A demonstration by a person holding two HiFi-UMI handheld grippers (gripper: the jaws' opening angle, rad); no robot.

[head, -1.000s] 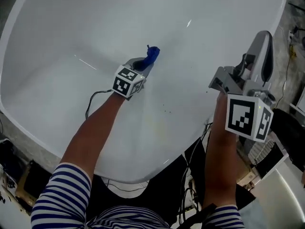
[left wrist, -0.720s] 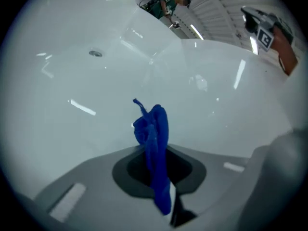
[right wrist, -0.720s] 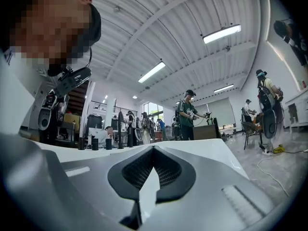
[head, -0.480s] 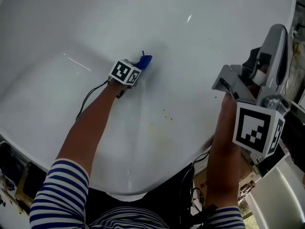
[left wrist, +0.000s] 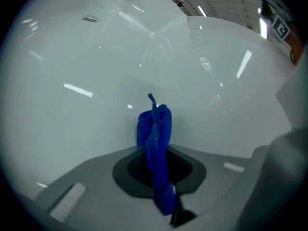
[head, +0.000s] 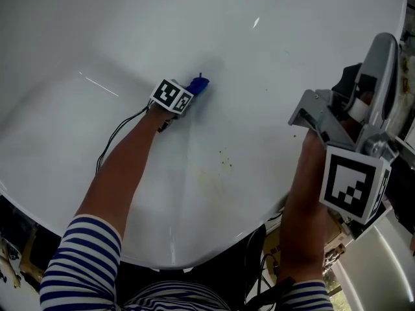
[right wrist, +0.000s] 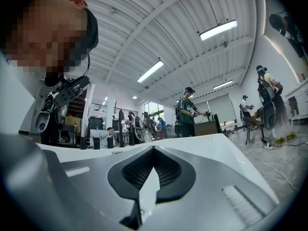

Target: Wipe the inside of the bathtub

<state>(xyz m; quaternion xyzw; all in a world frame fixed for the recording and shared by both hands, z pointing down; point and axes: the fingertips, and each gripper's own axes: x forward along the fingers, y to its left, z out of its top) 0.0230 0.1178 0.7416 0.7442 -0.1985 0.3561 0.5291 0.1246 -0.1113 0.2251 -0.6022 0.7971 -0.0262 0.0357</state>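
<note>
The white bathtub (head: 78,37) fills most of the head view, and its inner wall (left wrist: 202,71) curves up in the left gripper view. My left gripper (head: 189,91) reaches down to the tub floor, shut on a bunched blue cloth (head: 198,84). The left gripper view shows the cloth (left wrist: 155,129) pinched between the jaws (left wrist: 156,154), with its free end pressed against the white surface. My right gripper (head: 381,50) is held up over the tub's right rim, away from the cloth. In its own view the right gripper (right wrist: 153,150) is shut on nothing.
Small brown specks (head: 225,161) and a faint yellowish smear (head: 207,177) lie on the tub floor near me. The drain (left wrist: 89,19) sits at the far end. A black cable (head: 113,141) trails from the left gripper. Several people (right wrist: 188,110) stand in the hall beyond the rim.
My left gripper has slid the blue cloth a little left and farther across the tub floor. The head view has dropped, so the drain has left it. The right gripper stays raised.
</note>
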